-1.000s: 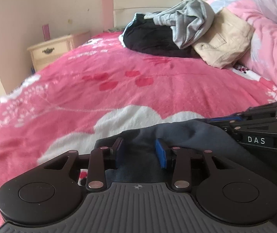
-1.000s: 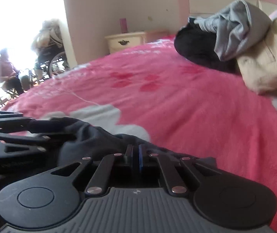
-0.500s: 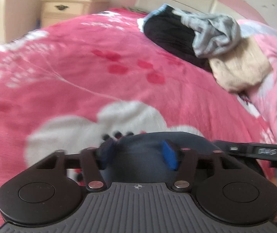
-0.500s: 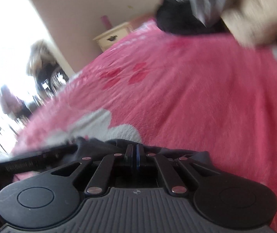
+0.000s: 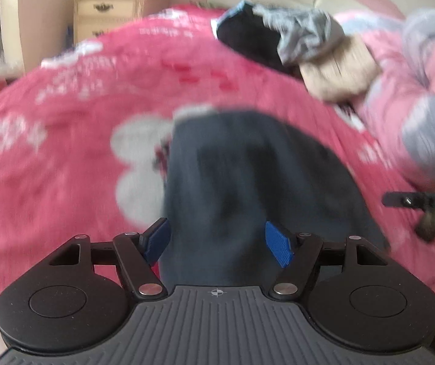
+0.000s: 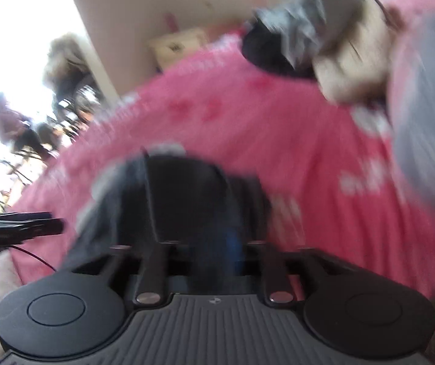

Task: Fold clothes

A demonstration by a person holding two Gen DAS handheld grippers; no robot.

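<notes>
A dark blue-grey garment (image 5: 247, 167) lies in a long folded shape on the pink flowered bedcover (image 5: 65, 152). My left gripper (image 5: 217, 240) hovers over its near end. Its jaws are opening and the blue pads (image 5: 278, 246) stand apart without pressing the cloth below. In the right wrist view the picture is blurred. There the same garment (image 6: 180, 188) lies ahead of my right gripper (image 6: 205, 249), whose jaws are opening with nothing pinched between them. Each gripper shows at the edge of the other's view: the right gripper (image 5: 424, 203) and the left gripper (image 6: 19, 225).
A pile of black, grey and beige clothes (image 5: 293, 39) sits at the head of the bed by the pink headboard. A pink and grey quilt (image 5: 415, 76) is bunched at the right. A cream nightstand (image 5: 107, 9) stands beyond the bed. A person (image 6: 7, 121) sits outside at the left.
Both grippers lifted and drew back from the garment. The right jaws, shut on the dark cloth before, have parted and let it go. The left jaws widened. The garment now lies on the bed.
</notes>
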